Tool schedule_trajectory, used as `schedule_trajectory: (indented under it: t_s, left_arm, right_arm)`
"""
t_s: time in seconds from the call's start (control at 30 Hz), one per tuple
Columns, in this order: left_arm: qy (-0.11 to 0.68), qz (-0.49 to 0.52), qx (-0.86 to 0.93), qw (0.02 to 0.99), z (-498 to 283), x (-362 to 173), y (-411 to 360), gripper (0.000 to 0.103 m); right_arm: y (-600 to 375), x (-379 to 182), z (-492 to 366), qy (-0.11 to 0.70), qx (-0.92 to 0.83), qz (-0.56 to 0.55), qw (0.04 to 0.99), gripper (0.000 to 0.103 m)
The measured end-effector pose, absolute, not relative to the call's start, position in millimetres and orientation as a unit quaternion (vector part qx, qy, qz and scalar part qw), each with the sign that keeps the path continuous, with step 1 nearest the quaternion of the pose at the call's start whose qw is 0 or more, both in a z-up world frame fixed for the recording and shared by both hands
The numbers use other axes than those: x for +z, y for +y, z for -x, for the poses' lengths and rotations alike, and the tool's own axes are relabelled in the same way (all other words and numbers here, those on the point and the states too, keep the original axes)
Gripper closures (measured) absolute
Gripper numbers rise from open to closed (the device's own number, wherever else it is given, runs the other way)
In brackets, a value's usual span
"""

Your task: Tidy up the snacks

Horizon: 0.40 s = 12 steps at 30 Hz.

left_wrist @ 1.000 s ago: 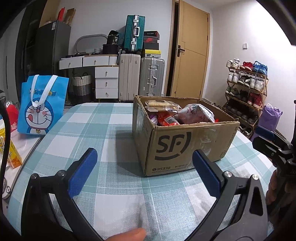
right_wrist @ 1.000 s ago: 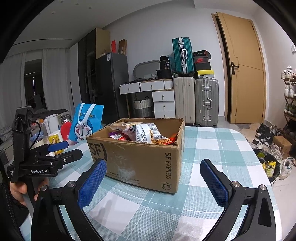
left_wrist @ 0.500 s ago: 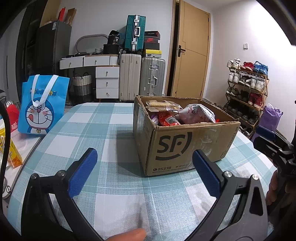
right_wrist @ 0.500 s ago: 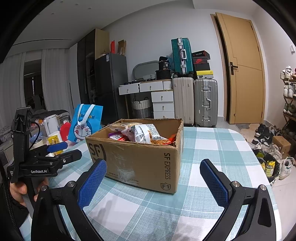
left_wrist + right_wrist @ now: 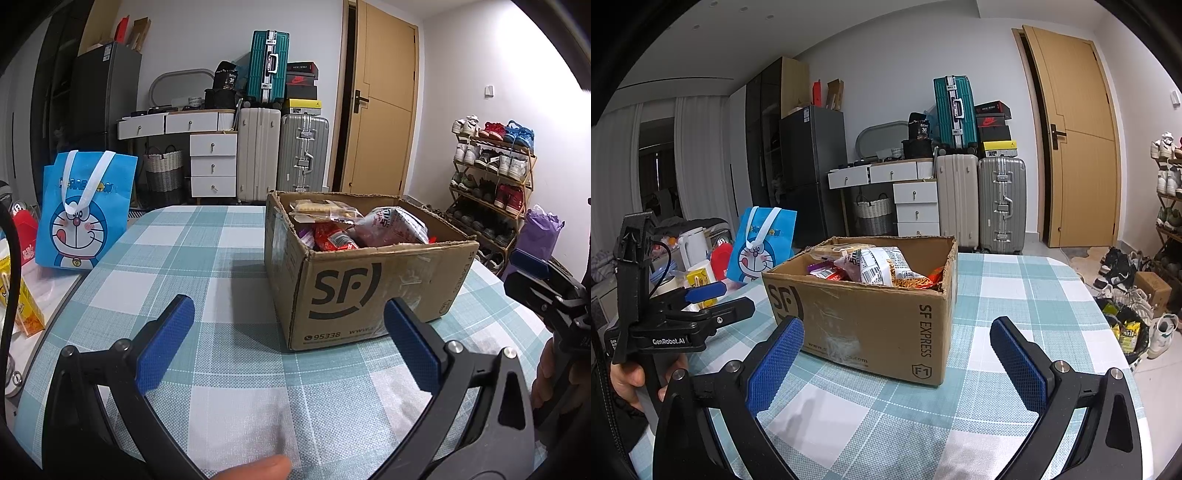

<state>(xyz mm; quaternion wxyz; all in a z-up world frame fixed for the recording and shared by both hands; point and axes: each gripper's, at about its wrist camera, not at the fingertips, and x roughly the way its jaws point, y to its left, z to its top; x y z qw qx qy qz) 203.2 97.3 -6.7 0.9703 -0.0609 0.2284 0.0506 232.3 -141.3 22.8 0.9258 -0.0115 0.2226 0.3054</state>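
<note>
Snacks (image 5: 354,229) sit heaped inside the SF cardboard box (image 5: 369,291), which stands open-topped on the checked worktop (image 5: 207,258). From the left wrist view a clear packet of biscuits (image 5: 321,210) lies at the far side of the box, a red wrapper (image 5: 332,238) sits against its near wall, and a pale puffed bag (image 5: 395,225) takes the right of the pile. The right wrist view shows the same heap with a white barcoded bag (image 5: 877,266) uppermost.

The left tool (image 5: 288,347) is spread wide with nothing between its blue pads, held low over the worktop on the near side of the box. The right tool (image 5: 897,363) is likewise spread wide and holds nothing, just short of the box's corner.

No loose packet shows on the cloth around the box. Left of the box, off the checked cloth, stand a blue Doraemon tote bag (image 5: 86,214) and a yellow drink carton (image 5: 26,314).

As for progress, this fits two readings. Either the snacks have been gathered into the box and the sorting is as good as over, or the box is the stock from which packets are to be lifted out and laid in order. The pictures do not settle which; both tools are free and aimed at the box either way
</note>
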Motion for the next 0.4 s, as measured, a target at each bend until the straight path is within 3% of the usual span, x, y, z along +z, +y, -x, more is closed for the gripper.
schedule_trajectory:
  t_s: [0.4]
  left_arm:
    - [0.228,0.061,0.051,0.970,-203.4,-6.6,97.5,0.001]
  right_arm:
    - [-141.1,22.5,-232.1,0.223,0.306,0.012,0.926,0.000]
